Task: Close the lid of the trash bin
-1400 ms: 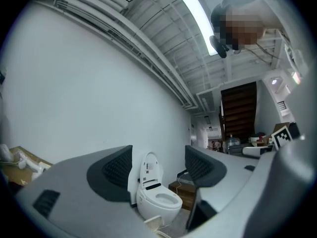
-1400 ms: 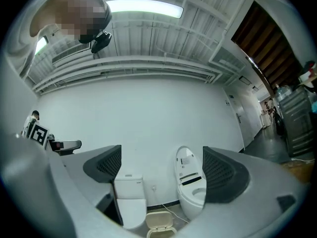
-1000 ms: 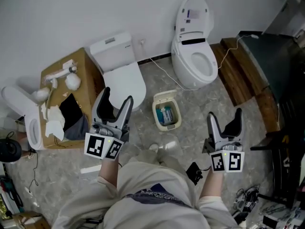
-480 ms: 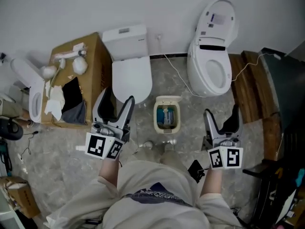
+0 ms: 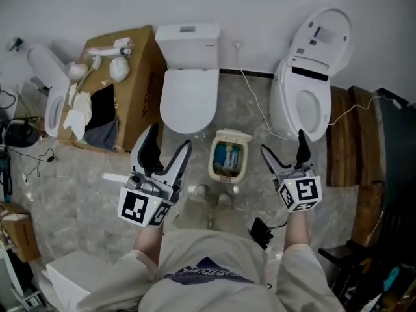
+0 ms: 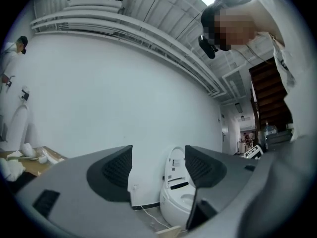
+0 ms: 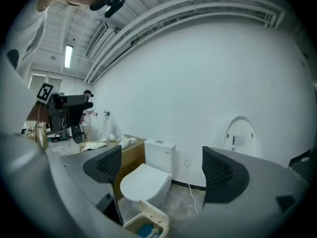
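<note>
A small beige trash bin (image 5: 227,159) stands on the floor just ahead of my feet, between two toilets. Its lid (image 5: 233,136) is tipped up at the far side, and blue rubbish shows inside. The bin also shows low in the right gripper view (image 7: 146,223), and only a corner of it at the bottom of the left gripper view (image 6: 171,230). My left gripper (image 5: 168,145) is open, left of the bin. My right gripper (image 5: 285,151) is open, right of the bin. Neither touches it.
A white toilet with shut lid (image 5: 188,96) stands behind the bin. A second toilet with raised lid (image 5: 305,103) is at the right, its cable (image 5: 257,106) across the floor. A cardboard box (image 5: 107,90) with parts sits left. Dark wooden steps (image 5: 351,148) lie far right.
The head view has swung so the bin sits closer and more central. My right gripper has moved up and turned inward towards the bin. The left gripper has held about the same place.
</note>
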A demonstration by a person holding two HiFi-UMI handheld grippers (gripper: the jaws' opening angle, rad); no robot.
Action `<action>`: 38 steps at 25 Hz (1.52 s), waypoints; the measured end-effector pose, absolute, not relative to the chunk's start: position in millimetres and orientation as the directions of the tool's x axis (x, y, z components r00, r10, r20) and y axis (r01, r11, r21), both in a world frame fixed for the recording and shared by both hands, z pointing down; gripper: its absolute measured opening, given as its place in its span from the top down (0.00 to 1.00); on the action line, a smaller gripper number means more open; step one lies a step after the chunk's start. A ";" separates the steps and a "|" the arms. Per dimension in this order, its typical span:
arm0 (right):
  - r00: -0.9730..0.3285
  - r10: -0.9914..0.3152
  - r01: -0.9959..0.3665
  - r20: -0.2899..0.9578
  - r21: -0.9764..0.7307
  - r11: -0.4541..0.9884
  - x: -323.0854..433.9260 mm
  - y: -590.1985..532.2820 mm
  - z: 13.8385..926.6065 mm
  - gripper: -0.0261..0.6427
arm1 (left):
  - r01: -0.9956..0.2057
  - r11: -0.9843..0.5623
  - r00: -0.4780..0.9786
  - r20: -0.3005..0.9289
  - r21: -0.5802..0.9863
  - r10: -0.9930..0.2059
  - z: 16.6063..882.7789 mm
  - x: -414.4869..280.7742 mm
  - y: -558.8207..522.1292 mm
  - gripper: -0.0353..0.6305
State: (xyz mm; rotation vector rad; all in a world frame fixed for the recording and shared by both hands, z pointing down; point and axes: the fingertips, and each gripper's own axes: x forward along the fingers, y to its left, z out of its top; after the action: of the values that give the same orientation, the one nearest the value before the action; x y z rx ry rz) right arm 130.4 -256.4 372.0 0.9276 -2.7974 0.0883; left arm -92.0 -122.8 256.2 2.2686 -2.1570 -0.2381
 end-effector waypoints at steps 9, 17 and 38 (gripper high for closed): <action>-0.716 -0.158 -0.178 0.680 0.041 0.983 26.0 -259.1 587.2 0.20 | -0.991 -0.053 0.044 -0.080 0.119 -0.996 281.4 -109.6 -141.9 0.48; -0.439 0.066 0.145 0.896 -0.002 0.989 3.7 -246.6 731.4 0.23 | -0.993 -0.024 0.021 -0.030 0.120 -0.999 328.8 -130.2 -155.1 0.48; -0.254 0.337 0.236 0.907 -0.280 0.931 49.8 -102.5 827.9 0.23 | -0.989 -0.034 0.040 0.041 0.146 -0.998 385.4 -152.8 -174.2 0.48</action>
State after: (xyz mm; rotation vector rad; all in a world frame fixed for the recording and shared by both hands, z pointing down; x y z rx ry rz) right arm 49.8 -102.5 827.9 -0.4227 -1.8456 0.1013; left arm -152.8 -174.2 385.4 2.1647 -2.0850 -0.1076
